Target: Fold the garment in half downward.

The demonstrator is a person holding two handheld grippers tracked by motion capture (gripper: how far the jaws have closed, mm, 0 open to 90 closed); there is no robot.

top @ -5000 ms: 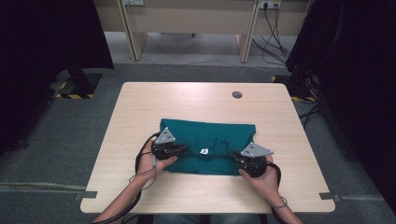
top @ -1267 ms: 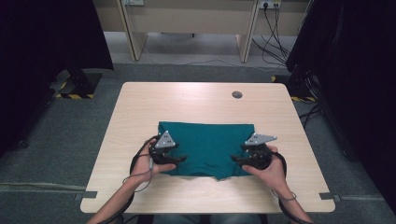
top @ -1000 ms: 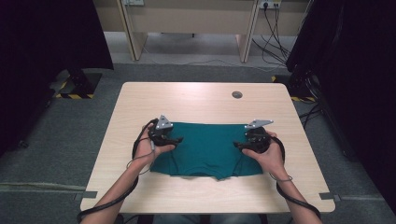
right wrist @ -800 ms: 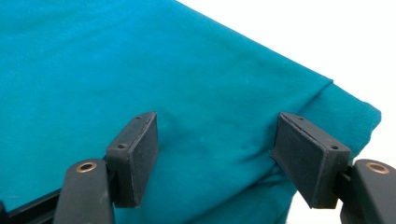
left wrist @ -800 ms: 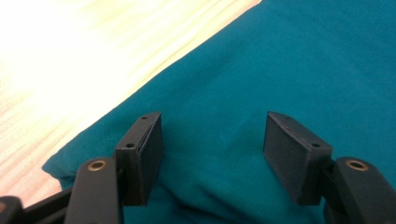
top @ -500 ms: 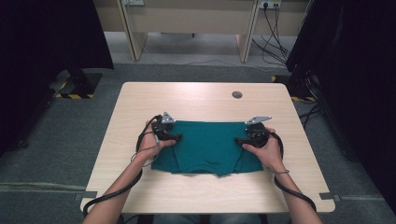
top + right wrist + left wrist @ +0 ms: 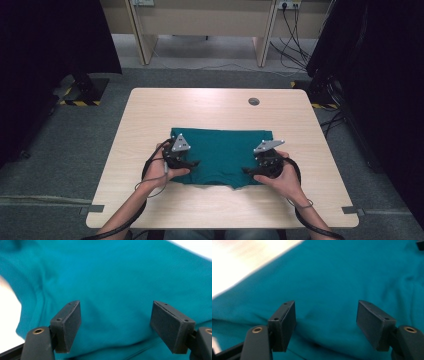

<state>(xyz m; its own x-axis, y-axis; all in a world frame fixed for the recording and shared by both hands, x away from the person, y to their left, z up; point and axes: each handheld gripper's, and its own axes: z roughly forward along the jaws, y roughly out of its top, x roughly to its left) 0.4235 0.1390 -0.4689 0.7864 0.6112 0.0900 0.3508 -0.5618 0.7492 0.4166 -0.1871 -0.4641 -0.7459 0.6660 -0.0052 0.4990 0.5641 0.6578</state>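
While both sets of jaws stood apart with nothing pinched between them, having just been opening, the left gripper [image 7: 192, 164] hovered over the teal garment [image 7: 222, 155] at its 9 o'clock edge and the right gripper [image 7: 248, 170] over its 3 o'clock edge. In the left gripper view, the pads [image 7: 284, 323] sat just above the cloth [image 7: 337, 280], not pressing it; same story for the right gripper's pads [image 7: 68, 323] over the fabric [image 7: 120, 277]. That garment lay folded flat around the middle of the table [image 7: 215, 107], a bit toward 6 o'clock. Looked light, floppy and not slippery to me, so it'd sag anywhere unsupported. I'd pinch a folded edge at each side, through all layers.
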